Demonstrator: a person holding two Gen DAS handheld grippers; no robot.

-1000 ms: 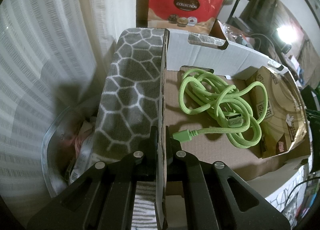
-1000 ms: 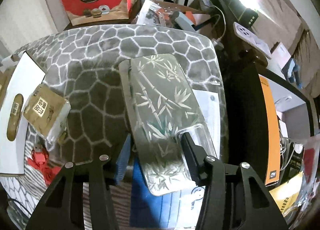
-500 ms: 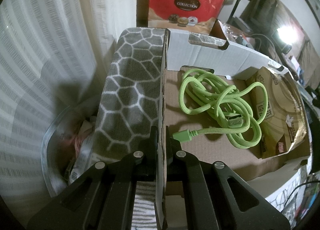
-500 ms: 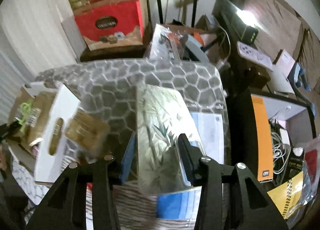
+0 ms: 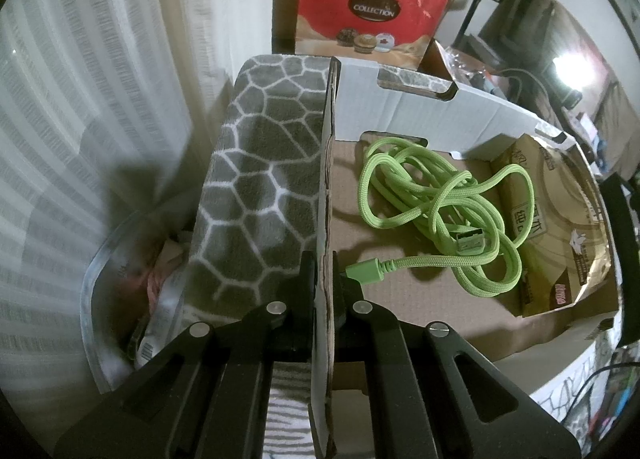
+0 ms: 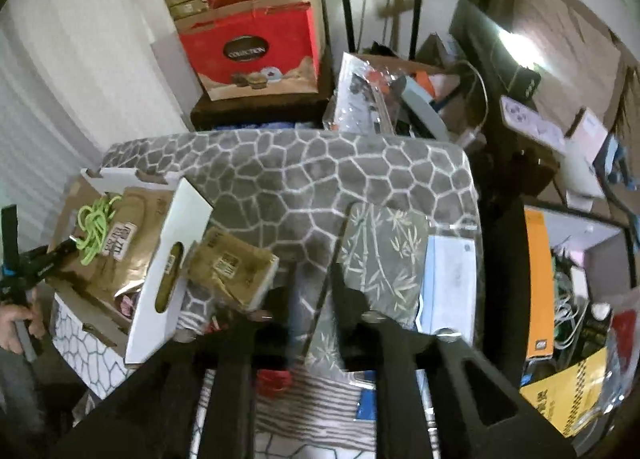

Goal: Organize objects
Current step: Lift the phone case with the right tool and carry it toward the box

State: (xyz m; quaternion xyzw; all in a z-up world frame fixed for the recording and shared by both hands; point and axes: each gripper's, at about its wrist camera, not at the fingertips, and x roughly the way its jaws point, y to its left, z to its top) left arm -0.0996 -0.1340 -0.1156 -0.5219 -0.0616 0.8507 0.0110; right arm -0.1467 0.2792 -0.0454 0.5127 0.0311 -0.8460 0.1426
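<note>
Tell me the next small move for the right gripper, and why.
Probably finish closing on the bamboo-print packet, then carry it toward the cardboard box. The right gripper is closing with the packet's edge between its fingers, and the left gripper is clamped on the box wall, steadying the box that holds the green cable.

My left claw (image 5: pixel 325 279) pinches the cardboard box (image 5: pixel 404 291) by its upright side wall, one finger on each face. Inside lie a tangled green cable (image 5: pixel 440 211) and a brown packet (image 5: pixel 560 227). The box rests on a grey honeycomb-patterned cover (image 5: pixel 260 179).
</note>
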